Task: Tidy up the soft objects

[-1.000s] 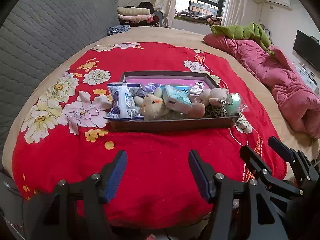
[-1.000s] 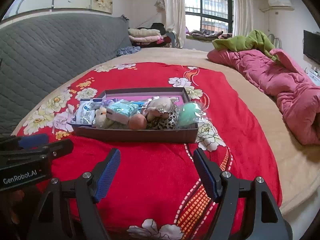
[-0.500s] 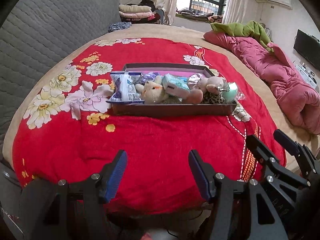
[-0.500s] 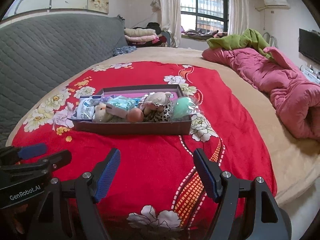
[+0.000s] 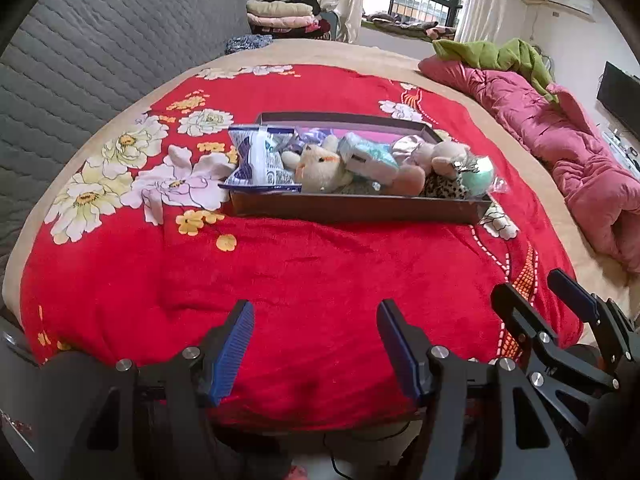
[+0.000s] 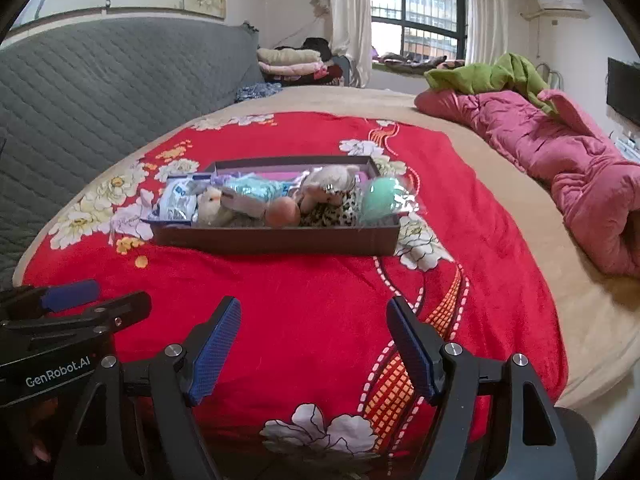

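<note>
1. A shallow brown box sat mid-way across the red floral blanket, crammed with a cream plush toy, a blue-white packet and a mint ball.
2. The left gripper and right gripper hung near the bed's edge, jaws apart and empty, well short of the box.
3. Seemingly no pick was under way; next, reach forward for one toy.

Bare red blanket lies open before you up to the box; its near wall blocks low reaches.
</note>
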Demonstrator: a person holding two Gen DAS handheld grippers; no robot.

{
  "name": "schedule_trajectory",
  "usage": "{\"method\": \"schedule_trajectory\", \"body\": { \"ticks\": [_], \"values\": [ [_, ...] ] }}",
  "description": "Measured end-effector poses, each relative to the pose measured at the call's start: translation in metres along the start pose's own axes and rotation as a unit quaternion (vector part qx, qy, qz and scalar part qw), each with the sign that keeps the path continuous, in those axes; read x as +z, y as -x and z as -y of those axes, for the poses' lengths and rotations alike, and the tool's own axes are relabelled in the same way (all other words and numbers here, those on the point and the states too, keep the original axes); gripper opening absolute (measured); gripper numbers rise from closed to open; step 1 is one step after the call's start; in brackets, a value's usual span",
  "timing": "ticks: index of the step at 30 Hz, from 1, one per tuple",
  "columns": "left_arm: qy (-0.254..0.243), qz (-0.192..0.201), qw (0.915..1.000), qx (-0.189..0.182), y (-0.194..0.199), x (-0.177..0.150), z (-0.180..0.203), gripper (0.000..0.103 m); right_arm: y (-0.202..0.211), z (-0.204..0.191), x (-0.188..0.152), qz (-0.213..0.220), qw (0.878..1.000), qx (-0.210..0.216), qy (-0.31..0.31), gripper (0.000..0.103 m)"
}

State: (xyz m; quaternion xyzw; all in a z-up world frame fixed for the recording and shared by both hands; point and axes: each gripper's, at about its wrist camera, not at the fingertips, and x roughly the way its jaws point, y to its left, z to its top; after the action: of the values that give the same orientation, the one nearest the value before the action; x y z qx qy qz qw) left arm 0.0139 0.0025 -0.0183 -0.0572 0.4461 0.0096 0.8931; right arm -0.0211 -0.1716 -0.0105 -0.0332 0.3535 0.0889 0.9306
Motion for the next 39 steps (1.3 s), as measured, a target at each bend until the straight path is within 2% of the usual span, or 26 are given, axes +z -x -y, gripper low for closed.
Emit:
{"method": "schedule_trajectory", "body": {
  "ticks": [16,39],
  "values": [
    [0.003,-0.020,0.9998,0.008,-0.026,-0.003,-0.001,0.063,-0.022,0.005,-0.004,-0.020,1.000,0.003,-0.012,0.076],
    [0.000,-0.016,0.9998,0.010,-0.024,-0.001,0.000,0.063,-0.017,0.005,-0.001,-0.006,1.000,-0.005,-0.005,0.076]
  ]
}}
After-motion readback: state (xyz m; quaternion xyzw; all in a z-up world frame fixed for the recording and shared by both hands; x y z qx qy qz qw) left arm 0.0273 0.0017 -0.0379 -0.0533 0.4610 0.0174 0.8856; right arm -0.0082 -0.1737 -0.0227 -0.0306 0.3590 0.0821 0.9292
